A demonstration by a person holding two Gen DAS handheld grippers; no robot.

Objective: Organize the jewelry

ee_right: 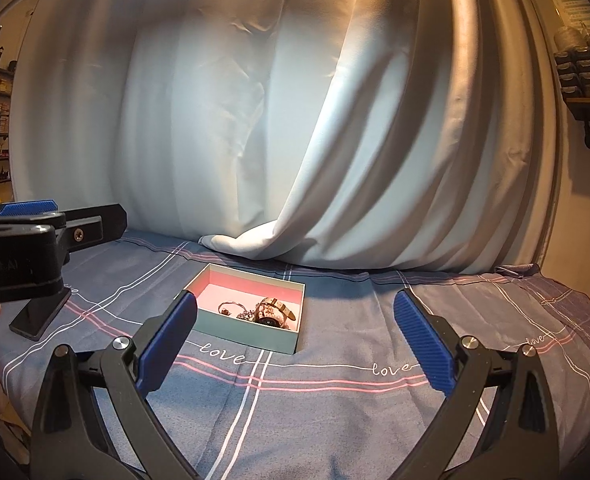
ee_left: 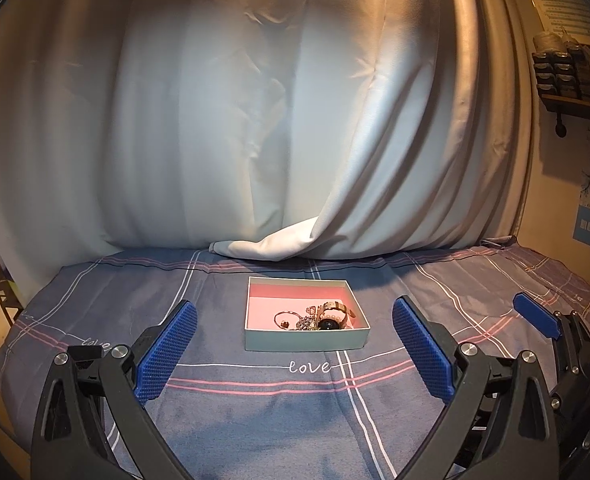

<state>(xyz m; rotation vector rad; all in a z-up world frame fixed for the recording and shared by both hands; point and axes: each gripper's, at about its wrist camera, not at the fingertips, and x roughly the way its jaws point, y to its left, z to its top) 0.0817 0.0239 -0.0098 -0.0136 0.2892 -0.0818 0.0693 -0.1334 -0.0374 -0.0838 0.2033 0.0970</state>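
Both grippers, left (ee_left: 293,354) and right (ee_right: 295,346), were held spread, empty; one piece should be singled from the heaped jewelry (ee_left: 319,319) in the box (ee_left: 307,341).

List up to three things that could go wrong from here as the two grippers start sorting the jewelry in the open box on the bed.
1. The jewelry lies tangled in one corner of the box: lifting the ring could drag the watch along.
2. The box sits on a soft bedsheet, so a push from the left gripper may tip or slide it.
3. The right gripper has wide open jaws, so small pieces might slip out.
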